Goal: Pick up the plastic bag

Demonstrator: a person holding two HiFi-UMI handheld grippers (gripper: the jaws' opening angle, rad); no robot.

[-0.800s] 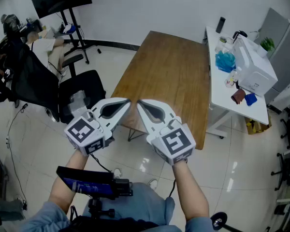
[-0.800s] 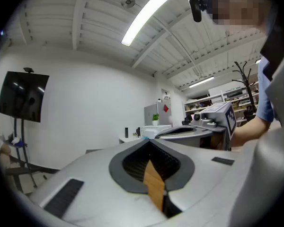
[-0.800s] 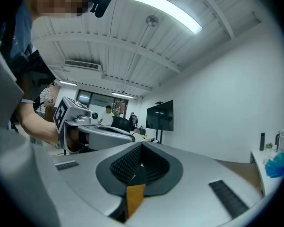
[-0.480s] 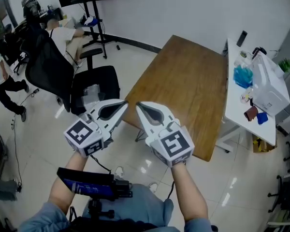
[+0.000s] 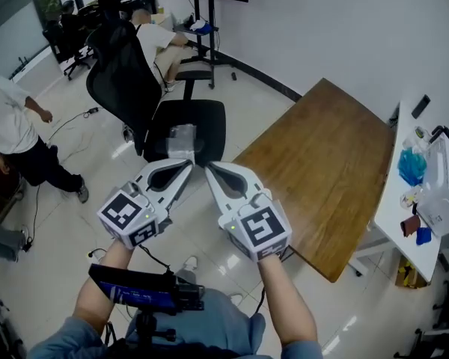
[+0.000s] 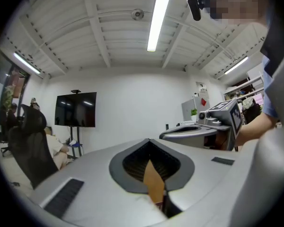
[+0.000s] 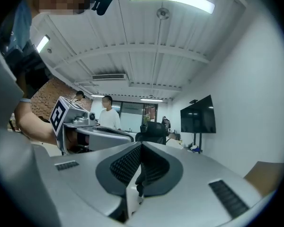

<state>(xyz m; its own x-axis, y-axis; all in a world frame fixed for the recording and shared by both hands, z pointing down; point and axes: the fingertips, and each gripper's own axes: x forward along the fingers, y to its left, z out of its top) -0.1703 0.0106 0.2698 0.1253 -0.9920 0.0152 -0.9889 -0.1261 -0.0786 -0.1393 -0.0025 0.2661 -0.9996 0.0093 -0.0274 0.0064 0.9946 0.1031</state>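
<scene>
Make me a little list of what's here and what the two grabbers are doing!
Left gripper: fingers together, holding nothing
Right gripper: fingers together, holding nothing, beside the left one
Plastic bag: lying on the seat of the black chair, untouched
Wooden table: right of the chair

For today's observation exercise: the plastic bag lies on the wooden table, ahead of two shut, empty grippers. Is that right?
No. The head view shows the bag on the chair seat, not the table; the left gripper and right gripper are indeed shut and empty.
</scene>
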